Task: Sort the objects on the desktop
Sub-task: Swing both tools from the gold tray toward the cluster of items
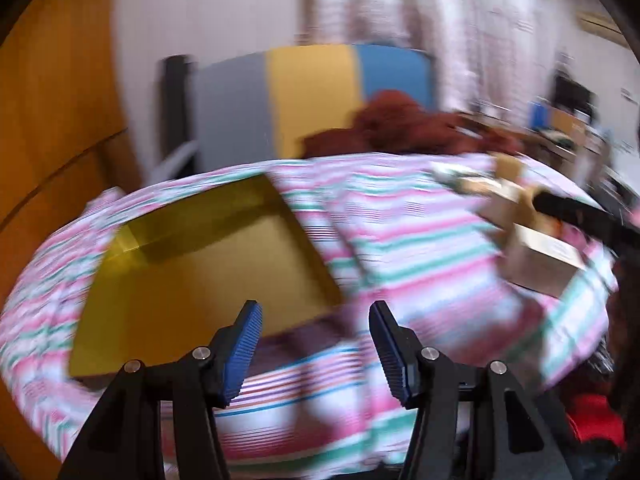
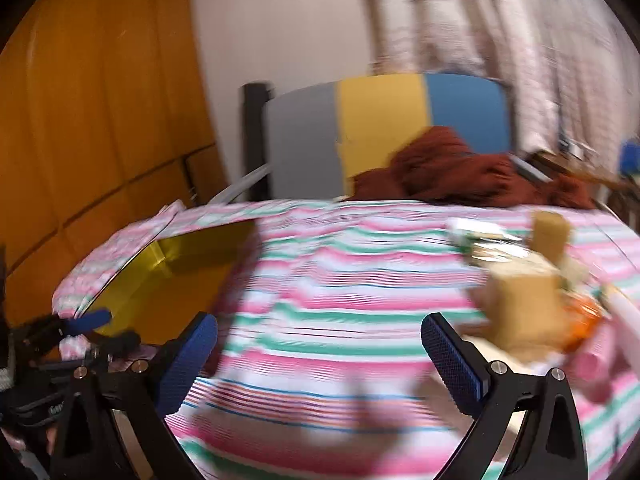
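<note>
At the far left, a shallow yellow cardboard tray (image 1: 208, 264) is lying on the counter covered with a pink, green and white striped cloth (image 1: 400, 216); inside it I am seeing only bare yellow floor. The left gripper (image 1: 316, 348) is hovering just at its near edge, spread apart and holding nothing. Further right, the right gripper (image 2: 320, 360) is also standing wide apart and empty above the cloth. At the far right, well apart from the tray, a blurred heap of small tan cardboard boxes (image 2: 524, 300) and crinkly packets (image 2: 480, 236) is lying. The boxes are probably light and stiff, so taking one across its flat sides seems safest; the packets look soft and slippery and may slide out.
</note>
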Demonstrator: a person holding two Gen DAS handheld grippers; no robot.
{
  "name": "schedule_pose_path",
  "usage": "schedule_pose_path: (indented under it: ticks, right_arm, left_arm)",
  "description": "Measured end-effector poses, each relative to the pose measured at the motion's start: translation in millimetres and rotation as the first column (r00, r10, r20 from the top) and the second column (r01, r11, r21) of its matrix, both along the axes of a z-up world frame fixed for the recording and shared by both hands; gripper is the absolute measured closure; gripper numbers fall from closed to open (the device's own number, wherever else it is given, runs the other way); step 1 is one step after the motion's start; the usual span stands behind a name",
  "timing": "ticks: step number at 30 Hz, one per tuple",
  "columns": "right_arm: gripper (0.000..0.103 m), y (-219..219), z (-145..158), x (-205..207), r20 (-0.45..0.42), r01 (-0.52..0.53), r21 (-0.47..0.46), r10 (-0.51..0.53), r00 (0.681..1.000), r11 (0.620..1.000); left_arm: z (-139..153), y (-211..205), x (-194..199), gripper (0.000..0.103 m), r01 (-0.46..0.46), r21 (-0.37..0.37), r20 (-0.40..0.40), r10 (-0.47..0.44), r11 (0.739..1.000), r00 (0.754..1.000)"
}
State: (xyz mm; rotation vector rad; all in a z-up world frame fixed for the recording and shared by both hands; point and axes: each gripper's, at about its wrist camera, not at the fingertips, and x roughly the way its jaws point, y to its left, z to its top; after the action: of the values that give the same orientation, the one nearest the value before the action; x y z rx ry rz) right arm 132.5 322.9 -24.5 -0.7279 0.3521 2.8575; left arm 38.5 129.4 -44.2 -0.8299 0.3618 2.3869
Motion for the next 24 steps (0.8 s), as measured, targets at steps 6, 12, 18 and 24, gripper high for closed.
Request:
schedule_pose_path:
  ticks: [6, 12, 18, 24]
  right_arm:
    - [0.000, 86, -8, 59, 0.018, 0.209, -0.098, -0.209, 0.978, 0.973]
    - [0.000, 107, -32, 62, 0.082, 0.213, -0.223, -0.200, 0.976, 0.951]
    - [0.000, 119, -56, 61, 0.135, 0.200, -0.353, -0.161, 0.978, 0.914]
    - [0.000, 118, -74, 49, 0.090, 0.100, -0.602, -0.057, 0.994, 0.792]
  left_arm:
    - [-18, 64, 8, 0.046, 0.227, 0.030, 0.069, -0.228, 0.973, 0.971]
    - [-47, 94, 8, 0.046, 0.271, -0.017, 0.144, -0.266, 0.962, 0.953]
    - [-59, 92, 7, 0.045, 0.264, 0.006, 0.185, -0.260, 0.965, 0.948]
    - [-62, 83, 4, 0.035, 0.256, 0.082, 0.198, -0.267, 0.963, 0.943]
